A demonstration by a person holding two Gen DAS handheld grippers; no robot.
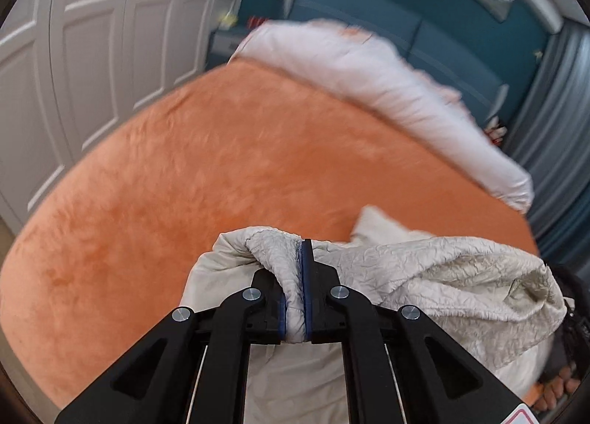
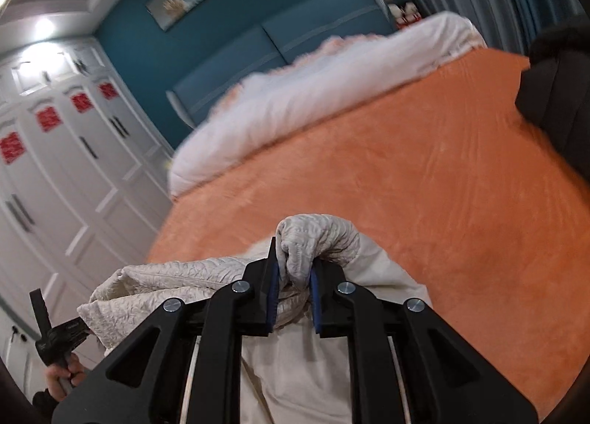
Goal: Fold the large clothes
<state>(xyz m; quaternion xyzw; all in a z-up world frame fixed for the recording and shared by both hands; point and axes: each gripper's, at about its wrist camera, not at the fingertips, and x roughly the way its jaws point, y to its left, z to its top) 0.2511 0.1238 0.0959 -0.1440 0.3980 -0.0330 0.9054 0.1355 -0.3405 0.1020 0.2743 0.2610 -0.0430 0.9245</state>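
The left claw [image 1: 295, 287] is clamped on a bunched fold of the cream garment [image 1: 442, 276], its blue-edged pads pressing the crinkled cloth from both sides so that a roll of it bulges up between and in front of the fingers. The right claw [image 2: 295, 291] likewise grips a gathered knot of the same garment [image 2: 317, 239], with its jaws a little further apart around a thicker wad. The cloth hangs from both claws over the near part of the bed [image 1: 184, 184], draping down below each claw and stretching sideways from one to the other. In the left view it spreads to the right toward a hand [image 1: 553, 391] at the picture's edge; in the right view it spreads left toward the other claw's black frame and the hand [image 2: 62, 376] that holds it. The bed wears a plush orange cover, bare apart from the garment, and a white duvet [image 2: 313, 92] lies bunched along its far end against a blue headboard [image 2: 295, 40]. White wardrobe doors [image 2: 73, 166] with red stickers stand to one side and grey curtains [image 1: 564, 110] to the other. A dark sleeve [image 2: 560, 99] shows at the right edge of the right view. Both views are blurred.
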